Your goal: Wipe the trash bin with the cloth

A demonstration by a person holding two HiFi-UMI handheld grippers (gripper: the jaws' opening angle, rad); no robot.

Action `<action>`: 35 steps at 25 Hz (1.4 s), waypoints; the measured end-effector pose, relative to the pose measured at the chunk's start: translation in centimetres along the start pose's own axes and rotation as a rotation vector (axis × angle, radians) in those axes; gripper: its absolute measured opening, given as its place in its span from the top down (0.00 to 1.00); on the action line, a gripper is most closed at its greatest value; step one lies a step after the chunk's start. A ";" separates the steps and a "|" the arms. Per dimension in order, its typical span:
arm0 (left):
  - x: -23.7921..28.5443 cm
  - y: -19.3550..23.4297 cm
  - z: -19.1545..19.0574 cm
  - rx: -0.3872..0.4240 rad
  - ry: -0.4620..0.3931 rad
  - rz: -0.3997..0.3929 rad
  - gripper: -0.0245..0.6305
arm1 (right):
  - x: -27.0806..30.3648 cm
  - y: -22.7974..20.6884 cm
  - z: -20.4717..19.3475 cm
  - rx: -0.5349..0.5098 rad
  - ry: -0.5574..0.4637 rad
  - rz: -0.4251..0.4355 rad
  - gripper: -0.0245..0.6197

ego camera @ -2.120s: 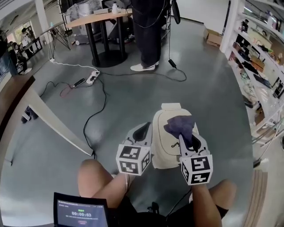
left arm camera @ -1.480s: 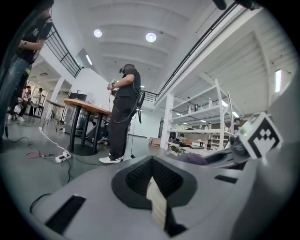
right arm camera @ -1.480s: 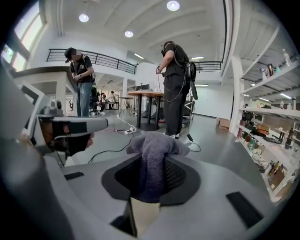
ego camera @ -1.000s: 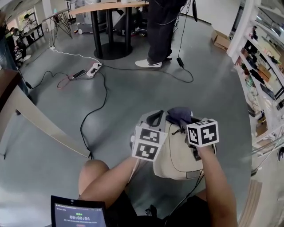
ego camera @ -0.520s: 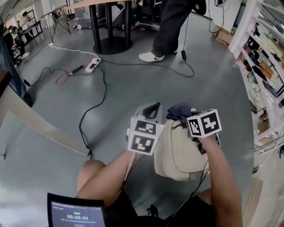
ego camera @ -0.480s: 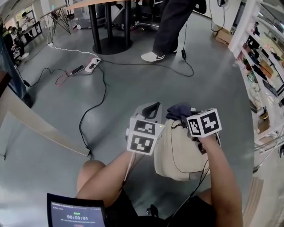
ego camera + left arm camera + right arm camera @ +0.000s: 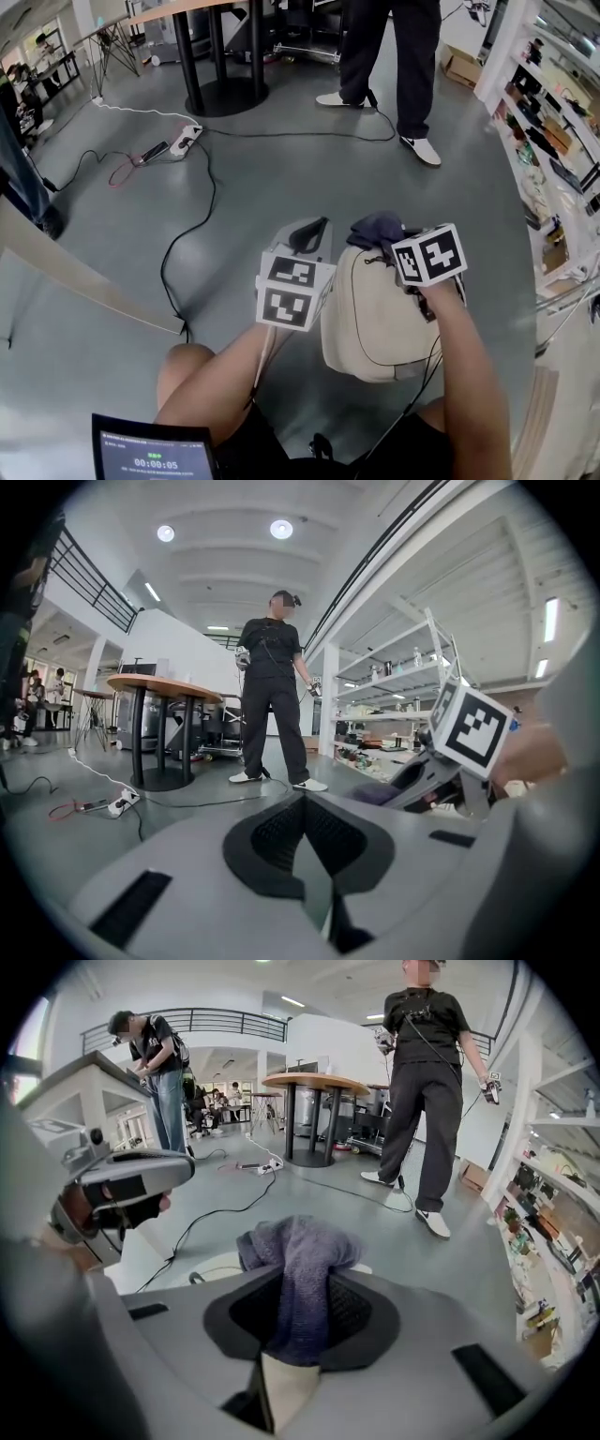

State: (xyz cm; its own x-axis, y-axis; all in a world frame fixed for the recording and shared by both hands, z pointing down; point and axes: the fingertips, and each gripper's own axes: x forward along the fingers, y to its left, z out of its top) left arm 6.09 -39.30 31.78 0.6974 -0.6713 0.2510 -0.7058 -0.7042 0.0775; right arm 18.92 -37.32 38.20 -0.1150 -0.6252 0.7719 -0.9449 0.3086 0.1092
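Right gripper [image 7: 298,1330] clamps the cloth [image 7: 302,1255], partly hiding the trash bin [image 7: 373,314].

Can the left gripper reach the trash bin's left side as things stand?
Probably yes. The left gripper hangs beside the trash bin, on its left, jaws together and empty, with nothing in between. The right gripper holds the cloth at the far end, clear of that path.

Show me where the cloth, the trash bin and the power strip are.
cloth [image 7: 300,1252], right gripper view, bunched upper fold.
trash bin [image 7: 380,317], head view, cream body.
power strip [image 7: 190,133], head view, white casing.
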 end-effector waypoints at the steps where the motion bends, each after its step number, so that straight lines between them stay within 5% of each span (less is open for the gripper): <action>1: 0.0 0.0 0.0 0.000 0.001 -0.001 0.96 | -0.1 -0.3 -0.2 0.006 0.001 -0.005 0.82; 21: 1.5 -3.6 -1.1 0.016 0.020 -0.046 0.96 | -2.5 -7.7 -5.9 0.103 0.020 -0.125 0.82; 27: 1.3 -4.2 -1.3 0.032 0.031 -0.054 0.96 | -4.2 -6.8 -4.5 0.111 -0.080 -0.131 0.82; 35: -1.8 -5.1 0.5 -0.009 -0.012 -0.057 0.96 | -8.3 -0.5 -1.7 0.076 -0.222 -0.021 0.82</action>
State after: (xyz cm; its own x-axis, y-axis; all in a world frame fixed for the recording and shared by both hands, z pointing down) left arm 8.49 -34.61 30.42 0.7380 -0.6329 0.2341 -0.6658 -0.7394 0.1001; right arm 20.88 -31.03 32.81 -0.1521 -0.7756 0.6126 -0.9671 0.2447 0.0697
